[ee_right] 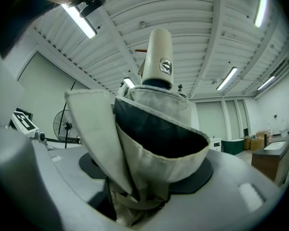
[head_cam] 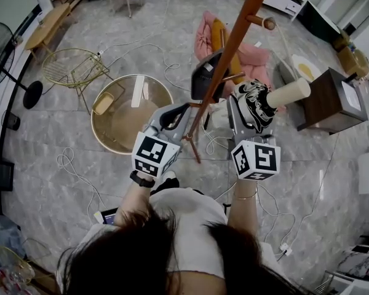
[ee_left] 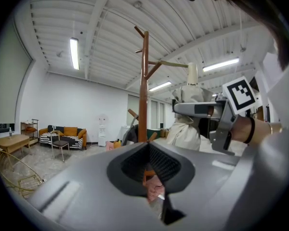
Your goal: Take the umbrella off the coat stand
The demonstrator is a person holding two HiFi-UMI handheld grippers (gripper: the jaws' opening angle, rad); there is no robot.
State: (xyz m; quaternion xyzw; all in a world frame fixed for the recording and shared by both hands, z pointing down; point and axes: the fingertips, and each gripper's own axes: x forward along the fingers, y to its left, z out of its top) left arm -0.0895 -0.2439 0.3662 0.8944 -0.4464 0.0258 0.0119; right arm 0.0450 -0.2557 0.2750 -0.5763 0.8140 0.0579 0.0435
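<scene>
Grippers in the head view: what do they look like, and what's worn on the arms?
Both the left gripper and right gripper are grey-bodied, each with a white cube of black square markers. A black wristband sits on the left wrist, a thin bangle on the right; the top is white.

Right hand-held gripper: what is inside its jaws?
A folded cream umbrella with dark lining, clamped between the jaws; its handle sticks out ahead. Its bunched cloth covers the pads.
</scene>
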